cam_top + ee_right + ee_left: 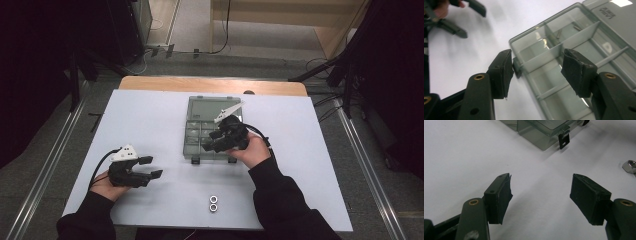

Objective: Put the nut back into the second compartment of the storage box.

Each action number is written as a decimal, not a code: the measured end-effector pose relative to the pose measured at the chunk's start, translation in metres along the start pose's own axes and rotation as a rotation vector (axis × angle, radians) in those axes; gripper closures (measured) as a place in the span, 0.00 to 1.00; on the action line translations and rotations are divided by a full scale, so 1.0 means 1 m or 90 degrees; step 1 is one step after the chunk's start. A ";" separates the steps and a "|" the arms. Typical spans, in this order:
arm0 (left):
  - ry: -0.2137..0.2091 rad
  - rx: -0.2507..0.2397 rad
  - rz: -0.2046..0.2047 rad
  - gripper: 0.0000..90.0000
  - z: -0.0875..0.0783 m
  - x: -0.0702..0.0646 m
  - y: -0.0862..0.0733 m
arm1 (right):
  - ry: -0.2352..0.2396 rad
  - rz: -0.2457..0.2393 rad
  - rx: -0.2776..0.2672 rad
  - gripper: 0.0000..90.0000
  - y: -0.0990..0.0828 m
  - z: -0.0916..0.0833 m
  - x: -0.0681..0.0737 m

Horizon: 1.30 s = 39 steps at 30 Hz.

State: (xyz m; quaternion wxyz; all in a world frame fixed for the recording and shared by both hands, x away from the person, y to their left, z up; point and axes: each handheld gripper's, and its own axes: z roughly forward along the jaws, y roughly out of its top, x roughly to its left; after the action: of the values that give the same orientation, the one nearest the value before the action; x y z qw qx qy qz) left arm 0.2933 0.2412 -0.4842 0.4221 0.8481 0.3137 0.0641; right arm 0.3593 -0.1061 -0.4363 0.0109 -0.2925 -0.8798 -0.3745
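White bench (150, 120) stood on grey floor, dark curtains at both sides. The box (212, 129) lay mid-bench, long axis running away from the person, lid open at the far end. Right hand-held gripper (209, 146) hovered over its near edge, spread, pinching nothing. Left hand-held gripper (150, 167) was spread and empty. Two nuts (213, 203) sat near the front edge. Compartment contents were hard to make out.

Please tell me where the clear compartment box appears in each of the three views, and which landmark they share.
High view: the clear compartment box lies at the table's centre, lid open, under the right gripper.
Left gripper view: its near corner is at the top edge, right of centre.
Right gripper view: it fills the right half, behind the open jaws.
Shared landmark: the box's black latch.
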 end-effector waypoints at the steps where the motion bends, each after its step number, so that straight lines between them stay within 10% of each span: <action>1: 0.000 0.000 0.001 0.36 0.000 0.000 0.000 | 0.006 -0.006 0.002 0.48 -0.002 -0.001 0.002; 19: -0.001 0.000 0.002 0.36 0.000 0.000 0.000 | 0.058 -0.141 0.023 0.48 -0.024 -0.007 0.025; 39: 0.000 0.000 0.001 0.36 0.000 0.000 0.000 | 0.096 -0.204 0.072 0.51 -0.045 -0.004 0.034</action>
State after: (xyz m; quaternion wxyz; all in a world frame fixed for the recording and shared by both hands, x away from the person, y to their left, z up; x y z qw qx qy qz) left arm 0.2931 0.2414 -0.4841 0.4223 0.8483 0.3129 0.0642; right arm 0.3064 -0.1159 -0.4547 0.0337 -0.1189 -0.9315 -0.3420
